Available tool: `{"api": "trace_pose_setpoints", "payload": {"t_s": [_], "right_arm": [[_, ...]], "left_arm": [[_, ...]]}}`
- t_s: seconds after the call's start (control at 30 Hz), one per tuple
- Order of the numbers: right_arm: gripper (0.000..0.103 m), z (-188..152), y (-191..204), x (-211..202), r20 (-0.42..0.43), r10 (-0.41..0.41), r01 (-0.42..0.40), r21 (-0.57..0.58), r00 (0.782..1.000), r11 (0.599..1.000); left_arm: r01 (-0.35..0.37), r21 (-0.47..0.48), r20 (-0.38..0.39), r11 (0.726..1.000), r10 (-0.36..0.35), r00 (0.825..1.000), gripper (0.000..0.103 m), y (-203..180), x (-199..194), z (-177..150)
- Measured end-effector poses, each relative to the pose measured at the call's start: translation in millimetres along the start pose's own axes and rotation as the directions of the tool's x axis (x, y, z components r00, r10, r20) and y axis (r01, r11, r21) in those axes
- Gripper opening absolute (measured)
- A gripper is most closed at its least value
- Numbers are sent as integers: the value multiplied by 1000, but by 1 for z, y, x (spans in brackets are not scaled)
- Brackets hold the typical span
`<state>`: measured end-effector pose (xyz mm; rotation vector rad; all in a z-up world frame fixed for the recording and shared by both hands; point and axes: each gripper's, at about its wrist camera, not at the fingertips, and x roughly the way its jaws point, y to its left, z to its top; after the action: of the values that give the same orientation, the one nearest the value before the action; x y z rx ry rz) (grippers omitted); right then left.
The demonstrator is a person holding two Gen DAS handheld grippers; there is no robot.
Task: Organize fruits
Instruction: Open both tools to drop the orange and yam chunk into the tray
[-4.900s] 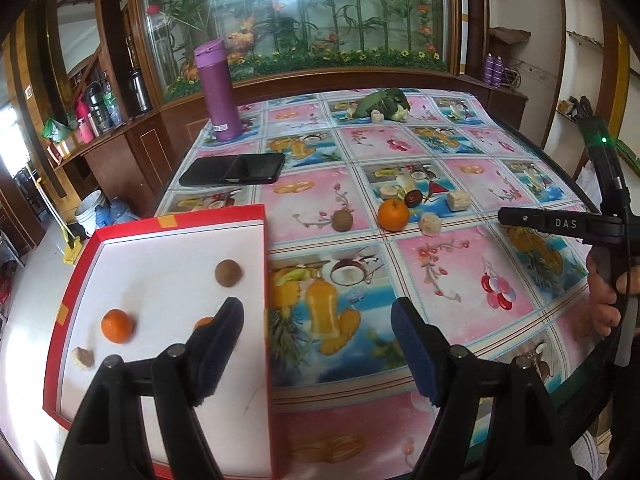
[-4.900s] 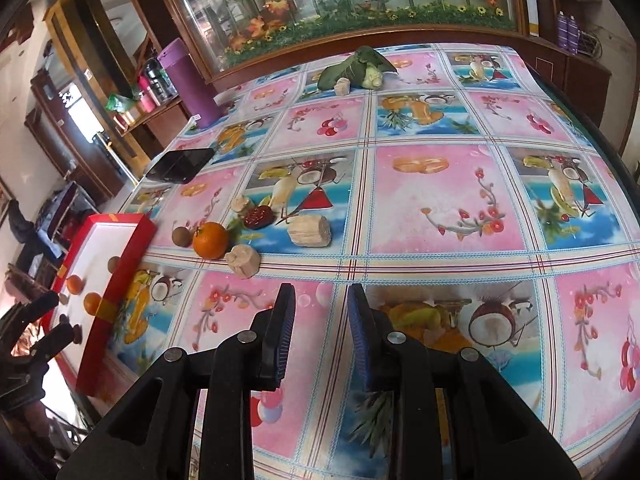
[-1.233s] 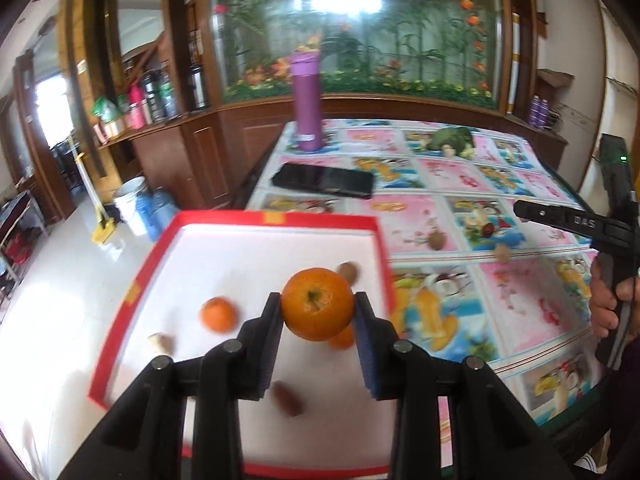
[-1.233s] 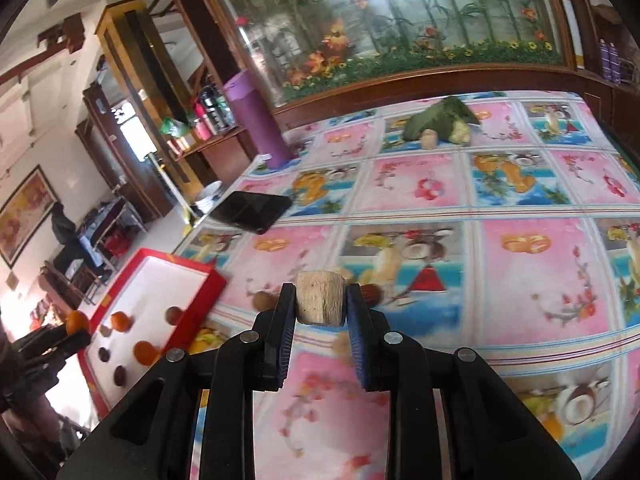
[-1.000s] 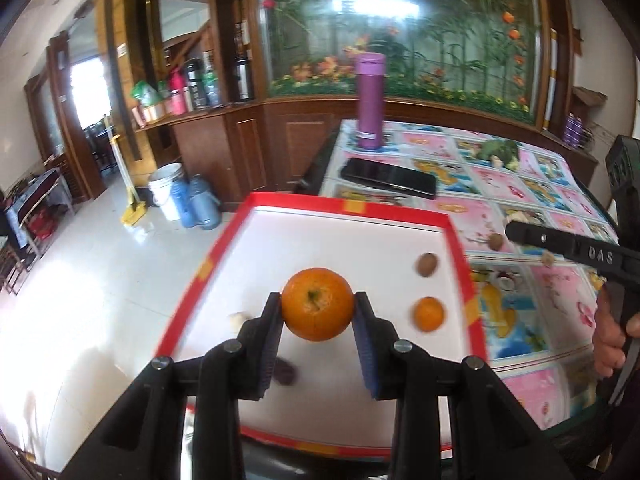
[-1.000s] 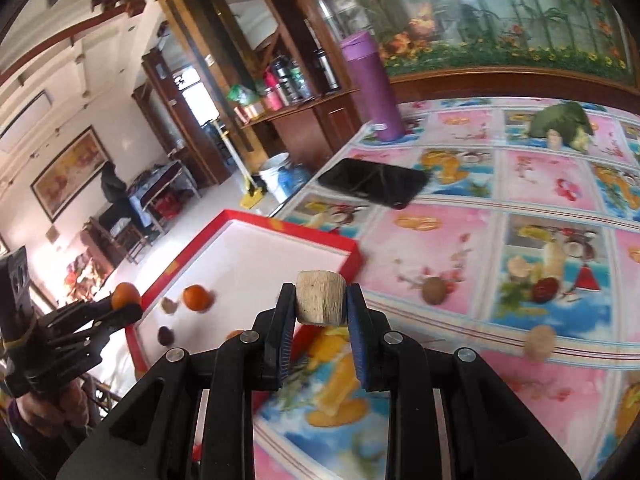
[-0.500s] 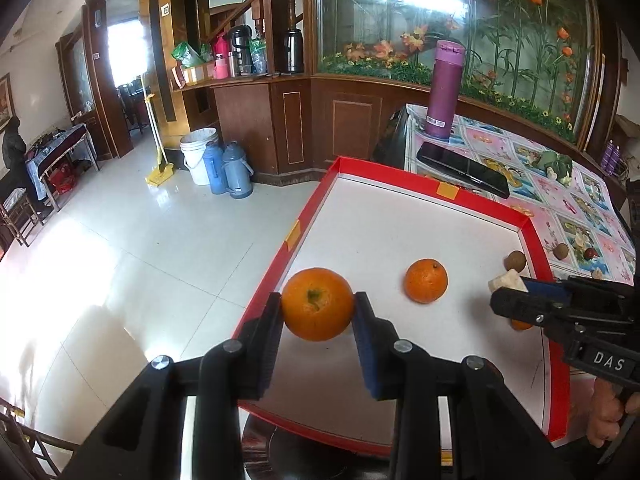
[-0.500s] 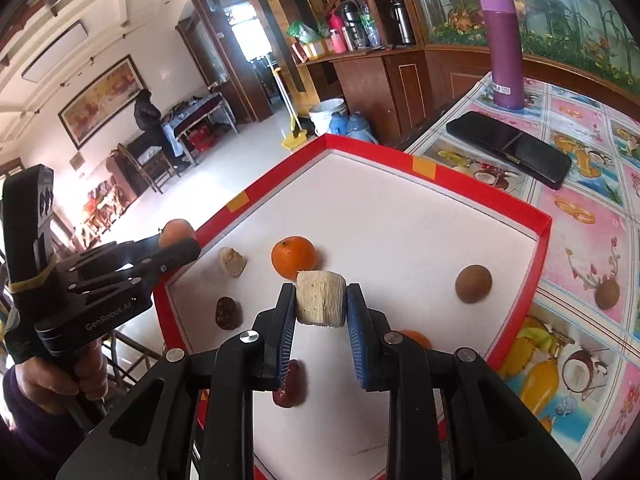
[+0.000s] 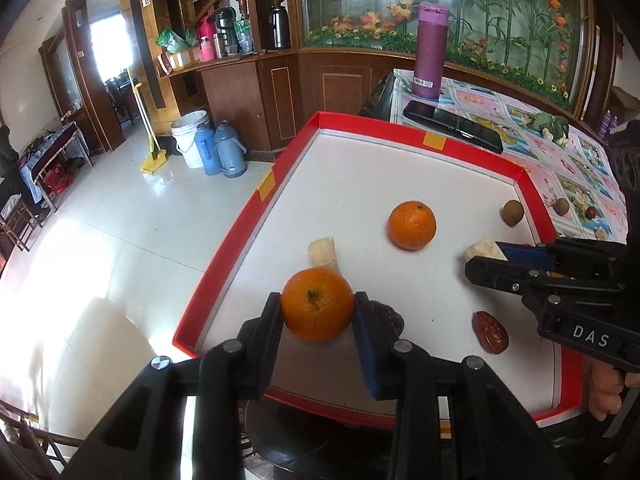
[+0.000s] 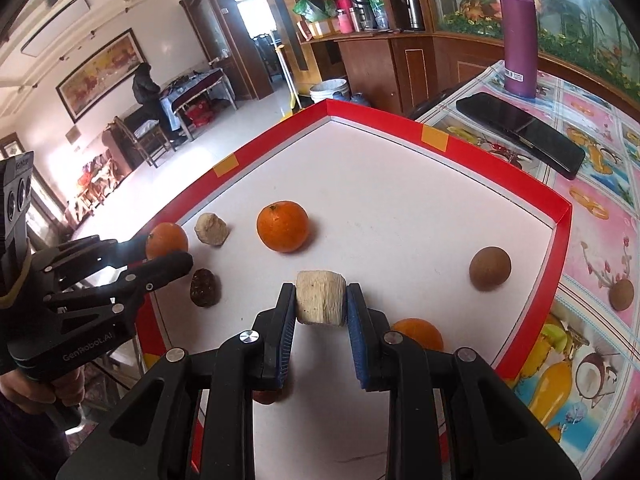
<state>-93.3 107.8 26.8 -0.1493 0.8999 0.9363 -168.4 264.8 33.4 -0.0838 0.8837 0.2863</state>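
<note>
Jaws grasp an orange [image 9: 317, 305] and a pale chunk [image 10: 320, 302], half hiding a second orange [image 10: 418, 334].

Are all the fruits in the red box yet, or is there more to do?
Not yet. Already lying in the red tray: an orange, a brown round fruit and a dark date. In hand: the left hand-held gripper holds an orange, the right hand-held gripper a pale chunk, both over the tray. Left: another brown fruit on the tablecloth.
</note>
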Motion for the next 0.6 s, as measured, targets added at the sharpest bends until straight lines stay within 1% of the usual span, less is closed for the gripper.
{"api": "trace_pose_setpoints", "payload": {"t_s": [0.1,0.17,0.27,0.37,0.4,0.43,0.47,0.6], "right_arm": [[24,-3,3,2,-10,0,0,-23,1000,1000],[24,-2,3,4,-18,-2,2,-33,1000,999],[24,-4,4,4,-20,-9,8,-49,1000,999],[24,-5,6,3,-32,-15,13,-67,999,998],[25,-4,7,2,-36,-14,11,-74,999,997],[30,-4,7,0,-34,-11,8,-77,999,997],[34,-3,7,-3,-30,-11,9,-75,999,997],[34,4,-9,-18,5,23,-23,-9,1000,1000]], "left_arm": [[7,4,-21,1000,-7,1000,37,-4,5,-2],[-3,10,-20,1000,3,1000,38,-7,6,-2],[-3,-6,-24,1000,3,1000,38,-6,7,0],[-21,0,-33,1000,21,999,42,-11,7,1],[-30,3,-34,1000,30,999,49,-12,7,1],[-34,1,-39,999,34,999,55,-12,7,1],[-41,-7,-41,999,41,998,63,-12,6,1],[-54,-13,-28,998,54,998,66,-13,-2,3]]}}
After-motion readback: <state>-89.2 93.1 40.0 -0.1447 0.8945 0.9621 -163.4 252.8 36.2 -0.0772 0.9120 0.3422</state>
